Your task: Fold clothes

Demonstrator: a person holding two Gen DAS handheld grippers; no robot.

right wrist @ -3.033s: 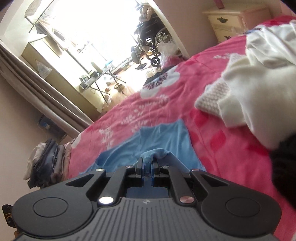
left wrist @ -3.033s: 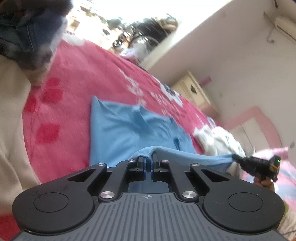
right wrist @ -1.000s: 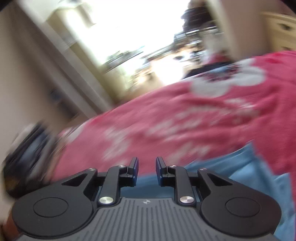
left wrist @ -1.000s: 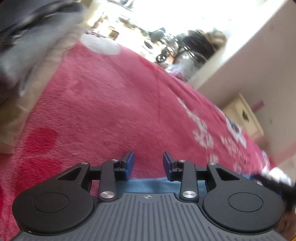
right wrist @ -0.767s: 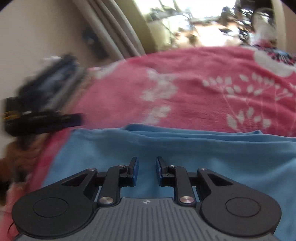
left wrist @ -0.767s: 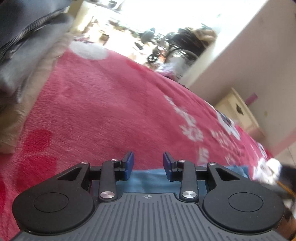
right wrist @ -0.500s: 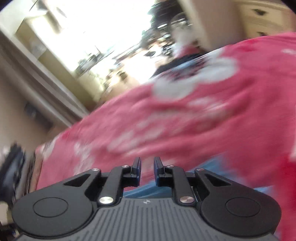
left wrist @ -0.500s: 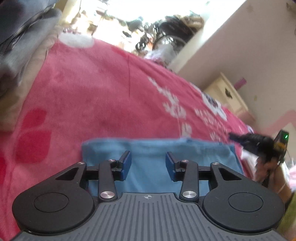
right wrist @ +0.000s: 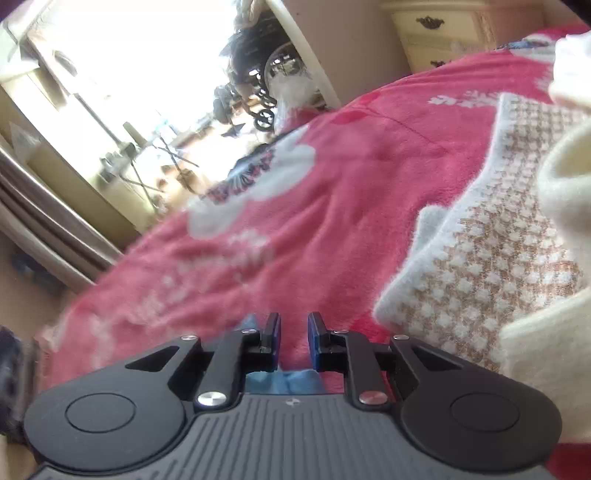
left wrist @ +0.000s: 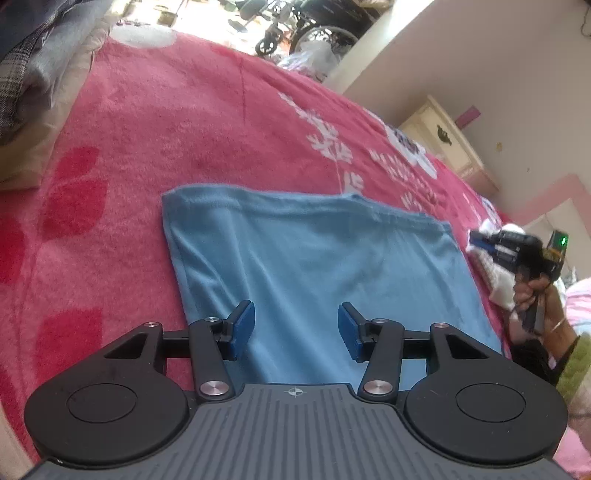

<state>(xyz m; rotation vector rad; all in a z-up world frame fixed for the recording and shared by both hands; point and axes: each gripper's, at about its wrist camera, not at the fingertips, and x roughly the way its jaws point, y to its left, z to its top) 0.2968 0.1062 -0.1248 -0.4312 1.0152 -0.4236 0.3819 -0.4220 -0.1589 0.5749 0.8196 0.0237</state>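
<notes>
A light blue garment (left wrist: 325, 258) lies folded in a flat rectangle on the red flowered blanket (left wrist: 184, 122). My left gripper (left wrist: 295, 314) hovers over its near edge; the jaws are opening, with nothing between the blue pads. My right gripper (left wrist: 480, 240), held by a hand, sits just past the garment's right edge in the left wrist view. In the right wrist view that gripper (right wrist: 294, 325) stands open by a narrow gap with nothing in it. A strip of the blue garment (right wrist: 295, 380) shows beneath it.
A stack of folded grey and checked clothes (left wrist: 33, 66) sits at the blanket's far left. A pile of white and beige knitted clothes (right wrist: 498, 240) lies right of my right gripper. A cream nightstand (left wrist: 443, 144) and a wheelchair (left wrist: 314, 26) stand beyond the bed.
Both grippers let go of the blue garment, which now lies folded flat. My left gripper drew back and its jaws widened. My right gripper swung right toward the white pile.
</notes>
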